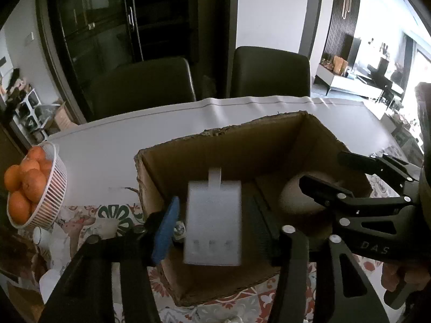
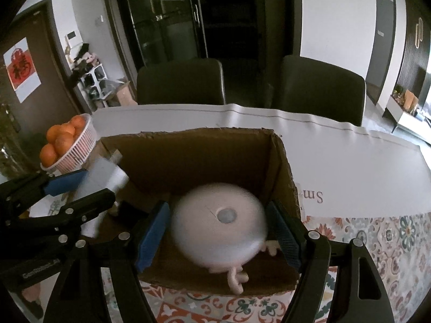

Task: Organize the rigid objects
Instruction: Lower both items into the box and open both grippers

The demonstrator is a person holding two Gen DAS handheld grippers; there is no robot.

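Observation:
An open cardboard box point(image 1: 188, 148) point(image 2: 188, 140) stands on the table. My left gripper point(image 1: 212, 223) is over the box's left part, jaws wide open; a blurred white boxy object point(image 1: 212, 223) with a top tab sits between them without touching either pad. My right gripper point(image 2: 218, 231) is open over the box's right part; a blurred round white object point(image 2: 218, 223) with a grey centre lies between its pads, clear of both. A pale pink piece point(image 2: 234, 277) shows beneath it. The right gripper also shows in the left wrist view point(image 1: 336, 177), and the left gripper in the right wrist view point(image 2: 83, 185).
A white basket of oranges point(image 1: 29, 188) point(image 2: 67, 142) stands left of the box. A white sheet point(image 1: 161, 129) covers the far table; patterned cloth point(image 2: 377, 237) covers the near part. Two dark chairs point(image 1: 269, 72) stand behind the table.

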